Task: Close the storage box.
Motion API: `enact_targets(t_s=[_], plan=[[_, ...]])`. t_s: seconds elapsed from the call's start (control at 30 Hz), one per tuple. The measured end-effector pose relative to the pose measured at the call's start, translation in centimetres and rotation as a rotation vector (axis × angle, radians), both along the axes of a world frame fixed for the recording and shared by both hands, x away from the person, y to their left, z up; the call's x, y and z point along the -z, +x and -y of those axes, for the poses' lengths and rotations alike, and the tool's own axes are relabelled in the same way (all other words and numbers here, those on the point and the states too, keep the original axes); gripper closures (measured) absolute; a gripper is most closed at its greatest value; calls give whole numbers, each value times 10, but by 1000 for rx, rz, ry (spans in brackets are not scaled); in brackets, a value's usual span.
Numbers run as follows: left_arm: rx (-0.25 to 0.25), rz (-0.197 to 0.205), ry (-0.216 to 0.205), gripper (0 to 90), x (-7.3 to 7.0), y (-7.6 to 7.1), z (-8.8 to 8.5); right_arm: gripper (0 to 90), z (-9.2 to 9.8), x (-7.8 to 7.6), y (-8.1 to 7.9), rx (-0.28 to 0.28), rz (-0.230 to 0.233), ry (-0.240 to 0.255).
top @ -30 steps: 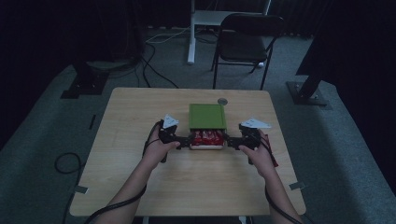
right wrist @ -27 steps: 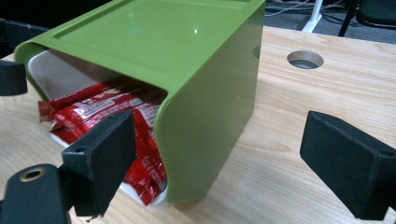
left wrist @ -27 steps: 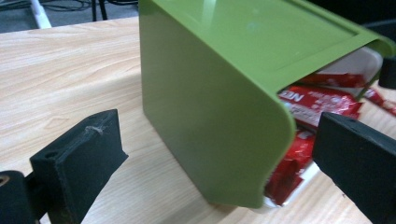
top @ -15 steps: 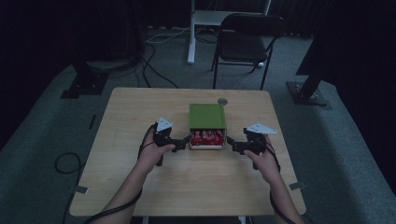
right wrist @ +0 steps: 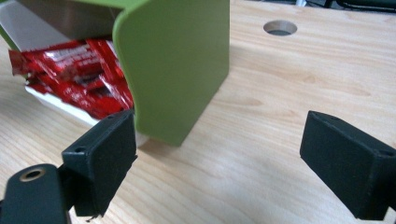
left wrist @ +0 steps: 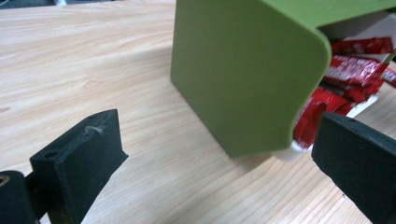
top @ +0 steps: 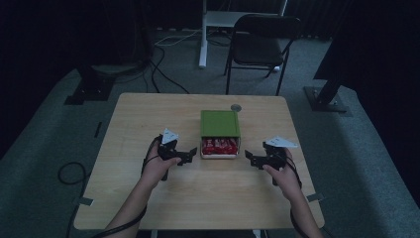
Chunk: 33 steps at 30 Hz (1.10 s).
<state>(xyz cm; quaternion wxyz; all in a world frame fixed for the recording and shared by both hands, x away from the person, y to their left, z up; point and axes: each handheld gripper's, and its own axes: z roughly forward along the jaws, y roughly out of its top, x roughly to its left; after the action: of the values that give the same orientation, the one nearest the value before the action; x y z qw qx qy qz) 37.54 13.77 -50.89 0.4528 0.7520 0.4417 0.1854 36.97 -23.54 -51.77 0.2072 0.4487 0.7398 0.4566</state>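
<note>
A green box (top: 220,123) sits mid-table, its white drawer (top: 219,155) pulled out toward me and full of red sachets (top: 219,145). My left gripper (top: 190,153) stands open just left of the drawer, touching nothing. My right gripper (top: 249,159) is open a little to the right of the drawer, also holding nothing. In the left gripper view the green box (left wrist: 243,70) and sachets (left wrist: 345,74) lie ahead between wide-apart jaws. The right gripper view has the green box (right wrist: 182,60) and sachets (right wrist: 79,74) ahead to the left.
A round cable hole (top: 236,107) is cut in the wooden table (top: 148,119) behind the box. A black chair (top: 262,39) and a white stand (top: 204,34) are beyond the far edge. Cables lie on the grey floor.
Both grippers have drawn back from the drawer's sides, the left one leftward and the right one rightward and toward me. The box and drawer have not moved.
</note>
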Motion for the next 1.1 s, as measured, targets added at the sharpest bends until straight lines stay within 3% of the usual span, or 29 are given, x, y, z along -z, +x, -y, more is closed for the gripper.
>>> enact_targets(t_s=[0.7,1.1], plan=[[-79,-15,17,26,14,-18,-39,102,12,22,-18,7,-43,-50],[-130,-33,53,26,21,-30,-59,102,19,34,-28,11,-67,-84]])
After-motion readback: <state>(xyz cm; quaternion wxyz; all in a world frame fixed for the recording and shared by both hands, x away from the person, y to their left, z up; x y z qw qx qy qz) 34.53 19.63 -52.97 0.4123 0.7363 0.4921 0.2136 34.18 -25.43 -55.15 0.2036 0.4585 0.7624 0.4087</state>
